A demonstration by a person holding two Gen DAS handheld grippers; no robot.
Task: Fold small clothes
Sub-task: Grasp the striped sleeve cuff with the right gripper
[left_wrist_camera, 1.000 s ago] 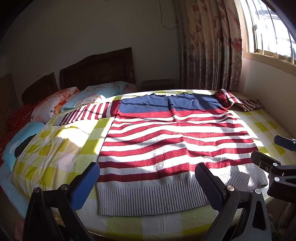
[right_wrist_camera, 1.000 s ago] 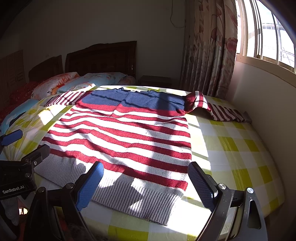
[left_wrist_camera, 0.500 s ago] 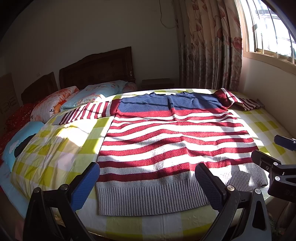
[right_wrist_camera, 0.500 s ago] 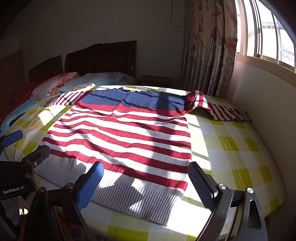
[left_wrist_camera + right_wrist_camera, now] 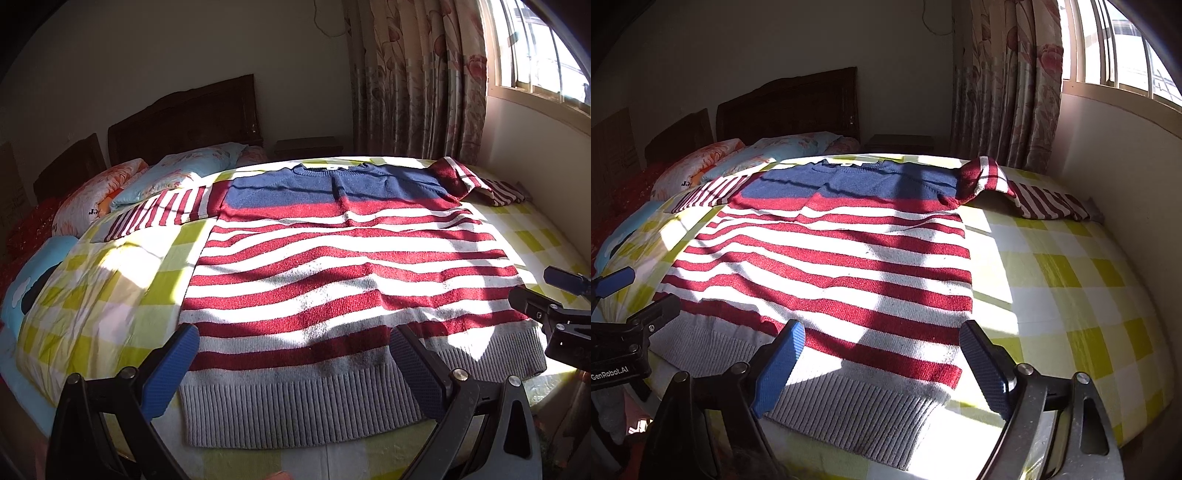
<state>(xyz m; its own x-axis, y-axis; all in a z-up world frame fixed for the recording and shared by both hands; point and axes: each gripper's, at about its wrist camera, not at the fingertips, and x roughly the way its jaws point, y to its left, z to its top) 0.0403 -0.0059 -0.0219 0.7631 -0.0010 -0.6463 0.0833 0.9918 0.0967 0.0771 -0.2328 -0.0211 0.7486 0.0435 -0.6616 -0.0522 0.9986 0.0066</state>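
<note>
A knit sweater with red and white stripes, a navy yoke and a grey ribbed hem lies flat on the bed, neck at the far side; it also shows in the right wrist view. Its left sleeve lies spread out; its right sleeve is bunched near the wall. My left gripper is open and empty above the hem's left part. My right gripper is open and empty above the hem's right corner. Each gripper shows at the edge of the other's view.
The bed has a yellow-and-white checked sheet. Pillows lie at the far left by a dark wooden headboard. A wall, floral curtain and window run along the right side.
Both grippers have drifted very slightly; the sweater lies as before and both grippers stay open.
</note>
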